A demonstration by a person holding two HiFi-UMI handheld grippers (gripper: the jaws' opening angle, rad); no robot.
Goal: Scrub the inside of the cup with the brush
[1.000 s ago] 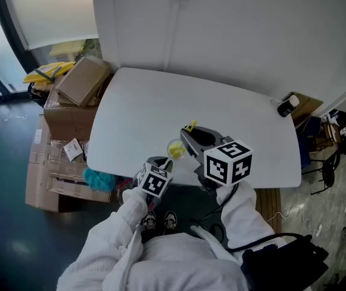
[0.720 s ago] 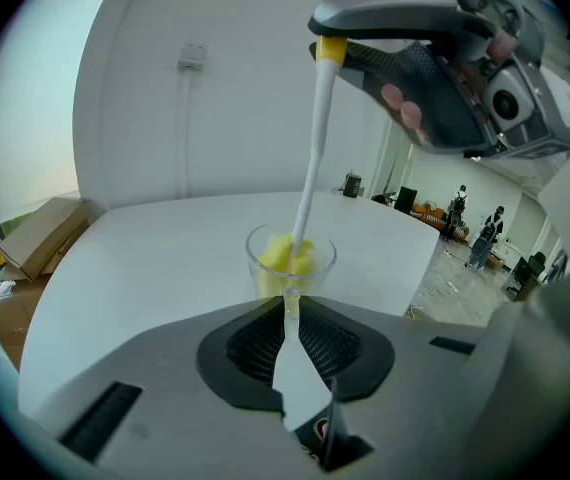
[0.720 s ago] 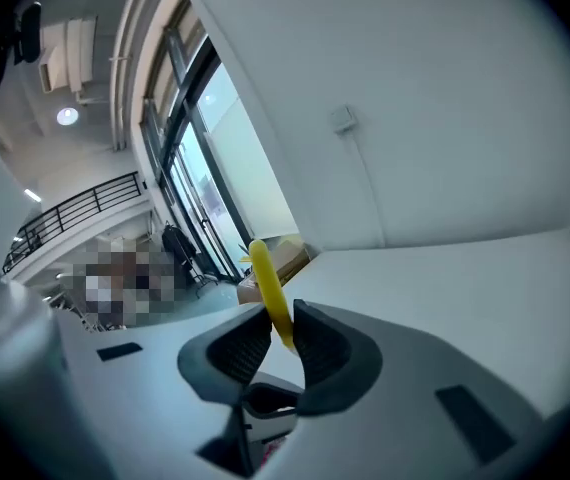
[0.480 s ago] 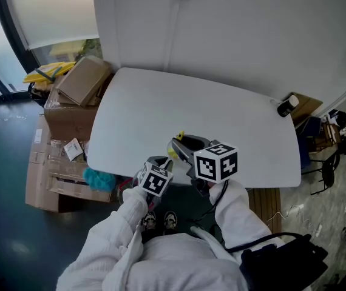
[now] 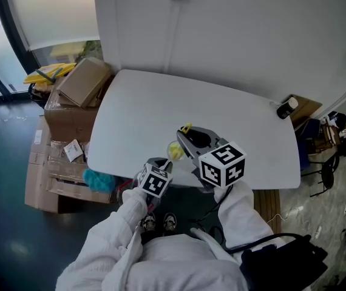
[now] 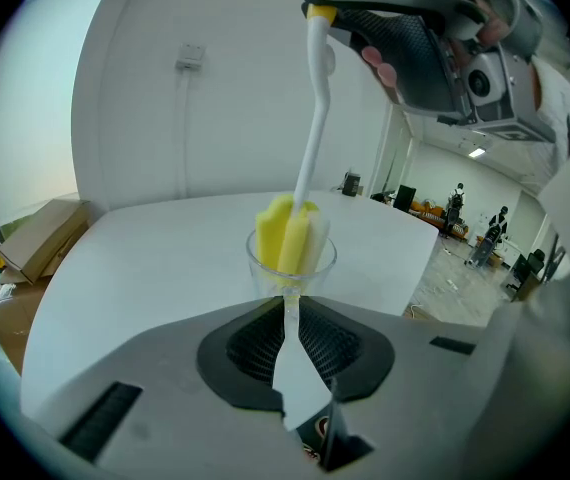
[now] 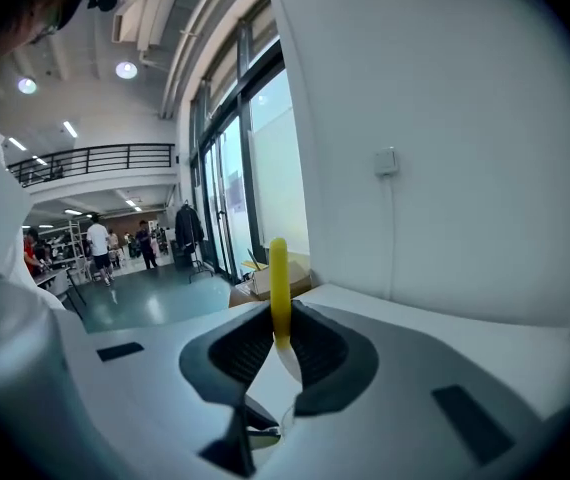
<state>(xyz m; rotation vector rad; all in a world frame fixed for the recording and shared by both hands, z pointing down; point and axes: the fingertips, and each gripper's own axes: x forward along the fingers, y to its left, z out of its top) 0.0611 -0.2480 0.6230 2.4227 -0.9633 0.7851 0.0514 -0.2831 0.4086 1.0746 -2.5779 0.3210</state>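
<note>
I hold a small clear cup above the near edge of the white table. My left gripper is shut on it from below. The brush's yellow sponge head sits inside the cup and pokes above its rim. Its white handle rises to my right gripper, which is shut on the handle near its yellow end. In the right gripper view the cup is hidden.
Cardboard boxes are stacked on the floor left of the table. A small black and white object lies at the table's far right corner. A white wall with a socket stands behind the table.
The right gripper dipped down and left with the brush half a second ago, then rose back up and right. The left gripper and the cup stayed in place.
</note>
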